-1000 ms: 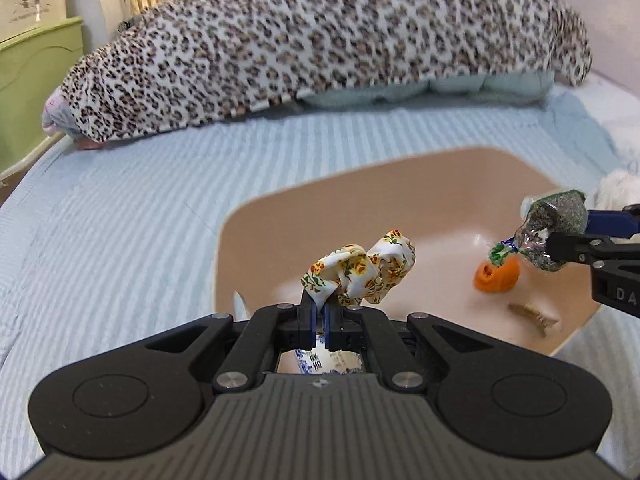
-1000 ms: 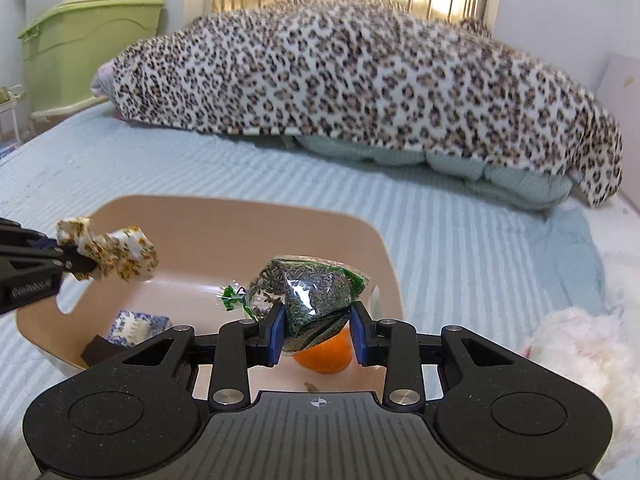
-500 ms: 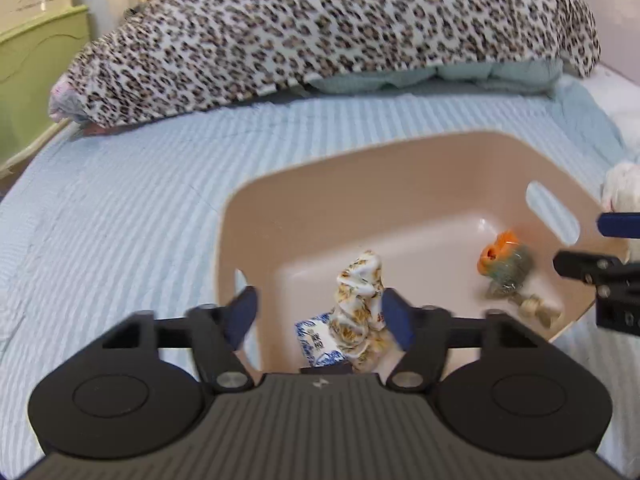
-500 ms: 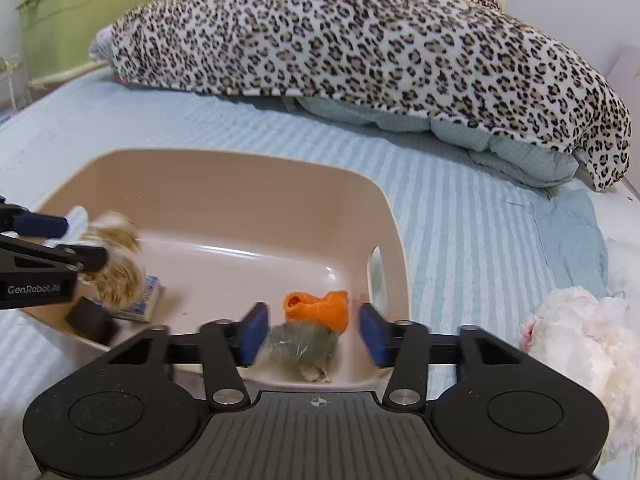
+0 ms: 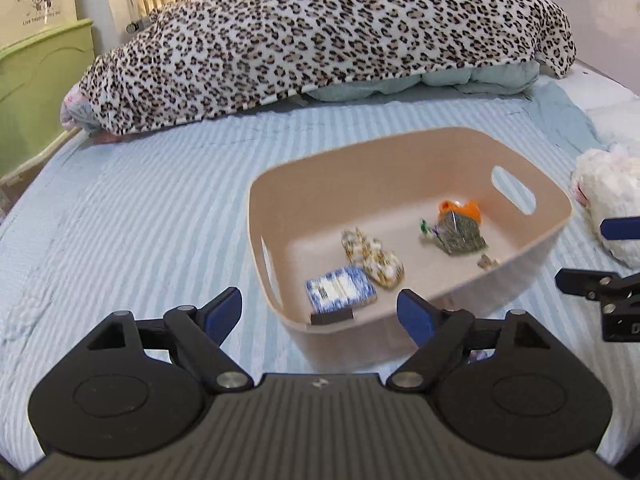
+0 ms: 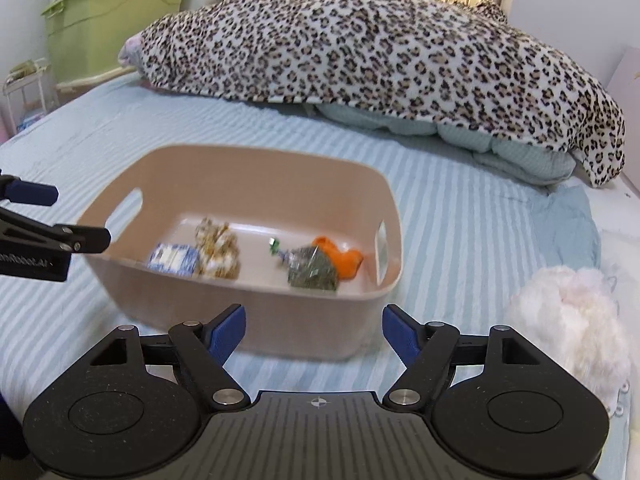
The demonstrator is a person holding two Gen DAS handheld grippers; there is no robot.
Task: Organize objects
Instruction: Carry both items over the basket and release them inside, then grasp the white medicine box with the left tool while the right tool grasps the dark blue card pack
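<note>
A beige plastic bin (image 5: 516, 276) (image 6: 256, 316) stands on the bed. In it lie a floral scrunchie (image 5: 374, 258) (image 6: 218, 250), a clear bag of green leaves (image 5: 458, 232) (image 6: 312, 270), an orange item (image 5: 460, 208) (image 6: 340, 256), a blue-white packet (image 5: 340, 288) (image 6: 174, 258) and a small tan piece (image 5: 486, 261). My left gripper (image 5: 320, 312) is open and empty, above the bin's near left corner. My right gripper (image 6: 314, 330) is open and empty, above the bin's near wall; it also shows in the left wrist view (image 5: 600, 256).
A leopard-print blanket (image 5: 320, 36) (image 6: 380, 48) lies heaped across the far bed. A white fluffy toy (image 6: 568, 320) (image 5: 608, 196) sits right of the bin. A green storage box (image 6: 108, 20) stands at the far left.
Both grippers opened and dropped their loads: the scrunchie and the leaf bag now lie in the bin. Both grippers pulled back and up from the bin.
</note>
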